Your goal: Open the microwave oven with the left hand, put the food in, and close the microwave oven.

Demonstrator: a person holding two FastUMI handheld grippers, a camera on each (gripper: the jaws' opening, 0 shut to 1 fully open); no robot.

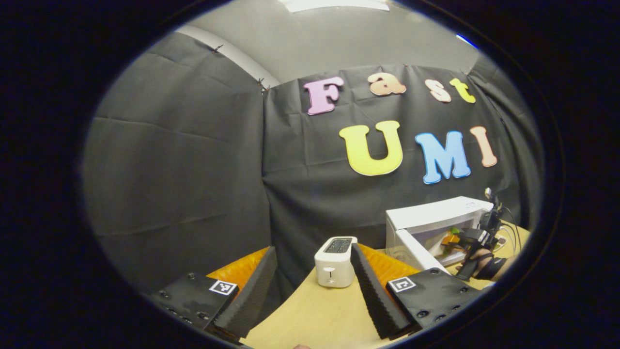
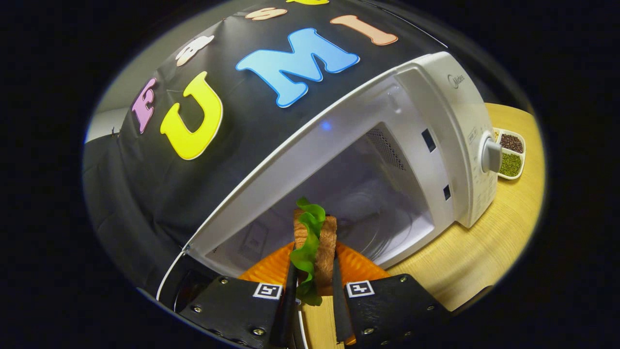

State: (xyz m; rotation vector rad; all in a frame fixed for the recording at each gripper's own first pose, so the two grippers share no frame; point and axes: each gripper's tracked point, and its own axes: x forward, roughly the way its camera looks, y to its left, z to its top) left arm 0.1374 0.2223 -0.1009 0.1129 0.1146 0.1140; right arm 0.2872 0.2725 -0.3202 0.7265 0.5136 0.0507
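Note:
The white microwave [image 2: 450, 121] stands on the wooden table with its door [image 1: 416, 252] swung open to the left. My right gripper [image 2: 314, 257] is shut on a sandwich [image 2: 317, 232] of brown bread and green lettuce, held upright just in front of the empty cavity [image 2: 373, 203]. The left gripper view shows that right gripper [image 1: 467, 242] farther off, with the hand [image 1: 484, 264] that holds it, at the mouth of the microwave [image 1: 436, 215]. My left gripper [image 1: 313, 249] is open with nothing between its fingers, well to the left of the microwave.
A white toaster [image 1: 334, 264] stands on the table [image 1: 315, 315] ahead of my left gripper. A small white dish [image 2: 511, 155] of dark and green beans sits to the right of the microwave, beyond its dial [image 2: 490, 155].

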